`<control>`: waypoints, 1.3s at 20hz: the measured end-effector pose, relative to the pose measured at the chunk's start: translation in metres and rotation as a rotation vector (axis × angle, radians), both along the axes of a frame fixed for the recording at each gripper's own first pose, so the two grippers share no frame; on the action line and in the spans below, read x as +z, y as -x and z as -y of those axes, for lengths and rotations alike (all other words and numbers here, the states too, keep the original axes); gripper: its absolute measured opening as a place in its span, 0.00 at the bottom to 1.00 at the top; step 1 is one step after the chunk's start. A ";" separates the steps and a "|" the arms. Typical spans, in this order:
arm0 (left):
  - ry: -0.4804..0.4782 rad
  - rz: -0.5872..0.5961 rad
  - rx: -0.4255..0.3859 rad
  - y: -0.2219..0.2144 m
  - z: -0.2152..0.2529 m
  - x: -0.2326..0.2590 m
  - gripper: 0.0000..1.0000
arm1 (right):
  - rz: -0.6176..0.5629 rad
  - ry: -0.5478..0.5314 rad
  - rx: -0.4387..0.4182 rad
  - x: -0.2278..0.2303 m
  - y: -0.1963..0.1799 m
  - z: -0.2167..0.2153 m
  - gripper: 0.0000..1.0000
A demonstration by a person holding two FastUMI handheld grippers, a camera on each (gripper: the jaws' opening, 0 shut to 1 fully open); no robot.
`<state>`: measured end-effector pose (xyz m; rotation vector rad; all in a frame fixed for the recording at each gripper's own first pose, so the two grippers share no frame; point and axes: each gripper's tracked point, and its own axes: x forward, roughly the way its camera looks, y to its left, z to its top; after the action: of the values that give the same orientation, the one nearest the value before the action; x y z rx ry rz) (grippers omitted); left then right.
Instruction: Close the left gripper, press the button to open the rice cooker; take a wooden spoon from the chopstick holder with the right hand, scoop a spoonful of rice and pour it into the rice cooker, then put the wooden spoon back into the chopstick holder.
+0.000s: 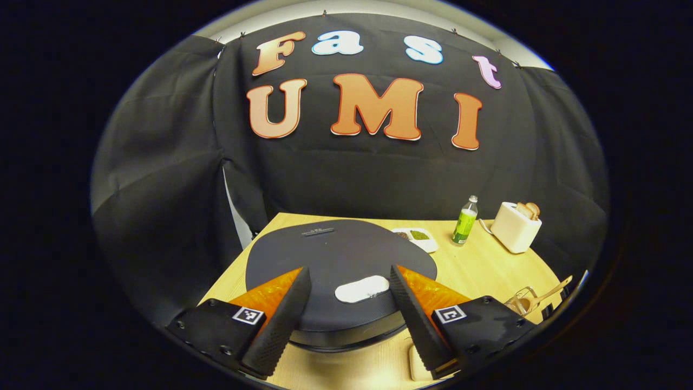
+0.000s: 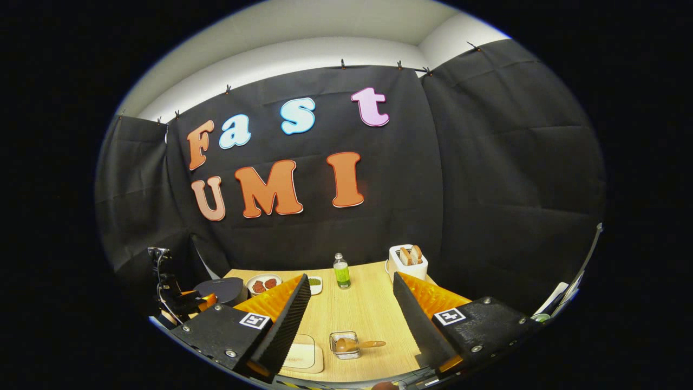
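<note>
Now | left hand-held gripper (image 1: pixel 351 292) wide open, empty, poised over rice cooker (image 1: pixel 341 260) button (image 1: pixel 362 288) | right hand-held gripper (image 2: pixel 351 303) open, empty, facing wooden spoon (image 2: pixel 360 344)

My left gripper view sits close over the rice cooker (image 1: pixel 341 260) facing the back wall, while my right gripper view looks from farther back, both sharing the bottle (image 1: pixel 465 221), toaster (image 1: pixel 517 226) and table (image 2: pixel 368 309).
</note>
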<state>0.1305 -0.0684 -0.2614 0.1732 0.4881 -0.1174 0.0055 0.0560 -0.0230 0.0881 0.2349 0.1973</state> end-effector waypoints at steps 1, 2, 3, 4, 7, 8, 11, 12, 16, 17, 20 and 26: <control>-0.024 -0.006 -0.004 0.003 0.000 -0.007 0.99 | -0.008 -0.001 0.002 -0.003 -0.002 0.002 0.95; -0.040 -0.018 -0.002 0.003 0.002 -0.016 0.96 | -0.014 -0.002 0.003 -0.006 -0.004 0.005 0.95; -0.056 -0.044 0.009 0.008 0.001 -0.024 0.99 | -0.020 -0.004 0.004 -0.007 -0.006 0.007 0.95; -0.057 0.000 0.005 0.002 0.004 -0.018 0.98 | -0.024 -0.008 0.006 -0.008 -0.008 0.008 0.95; -0.054 -0.017 -0.011 -0.008 0.013 -0.023 0.99 | -0.035 -0.012 0.009 -0.013 -0.012 0.013 0.95; -0.061 -0.034 -0.016 -0.009 0.016 -0.031 1.00 | -0.039 -0.010 0.009 -0.014 -0.014 0.015 0.95; -0.080 -0.036 0.000 -0.008 0.016 -0.033 1.00 | -0.045 -0.007 0.006 -0.017 -0.015 0.019 0.95; -0.086 -0.028 0.003 -0.008 0.016 -0.034 1.00 | -0.051 -0.005 0.008 -0.020 -0.016 0.020 0.95; -0.068 0.000 0.009 -0.011 0.016 -0.028 0.99 | -0.060 -0.004 0.004 -0.026 -0.018 0.024 0.95; -0.072 -0.013 0.018 -0.007 0.015 -0.028 0.98 | -0.064 -0.007 0.008 -0.027 -0.019 0.025 0.95; -0.039 -0.048 0.023 0.005 0.022 -0.009 0.99 | -0.056 0.001 0.007 -0.027 -0.025 0.028 0.95; 0.059 0.084 -0.021 0.010 0.046 0.118 0.96 | -0.016 0.003 0.036 -0.014 -0.034 0.020 0.95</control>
<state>0.1202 -0.1142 -0.1431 0.1248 0.3987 -0.1444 0.0399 0.0356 -0.0373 0.0828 0.2532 0.2320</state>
